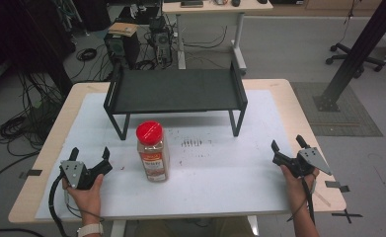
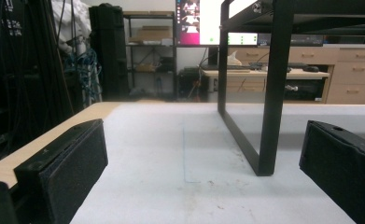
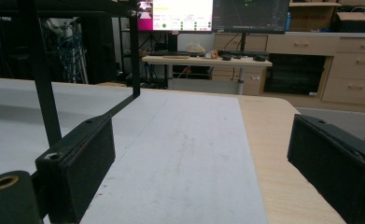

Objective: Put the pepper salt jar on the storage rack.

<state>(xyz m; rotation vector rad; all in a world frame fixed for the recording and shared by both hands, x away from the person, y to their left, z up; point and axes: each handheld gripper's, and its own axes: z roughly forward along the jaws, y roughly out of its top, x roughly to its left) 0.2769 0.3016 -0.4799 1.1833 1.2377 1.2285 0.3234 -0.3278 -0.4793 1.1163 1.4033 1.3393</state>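
High view: a jar [image 1: 152, 152] with a red lid is seen upright on the white mat [image 1: 215, 168], in front of the black rack [image 1: 175, 91] and near its left front leg. The left gripper [image 1: 90, 159] is held at the mat's near left, just beside the jar but apart from it, with its jaws spread and nothing between them. The right gripper [image 1: 288, 146] is held at the mat's right edge, well apart from the jar, its jaws likewise spread and empty. Each gripper is gripped by a hand entering from the bottom edge.

In the left gripper view, the left gripper [image 2: 203, 168] is seen low over the mat [image 2: 171, 154], its two black jaws set wide apart, with a leg of the rack [image 2: 271, 88] standing ahead between them. In the right gripper view, the right gripper [image 3: 201, 163] is seen with jaws wide apart over the seam where the mat [image 3: 180, 154] meets the bare table [image 3: 273, 140]; the rack [image 3: 42, 70] is seen at the left.
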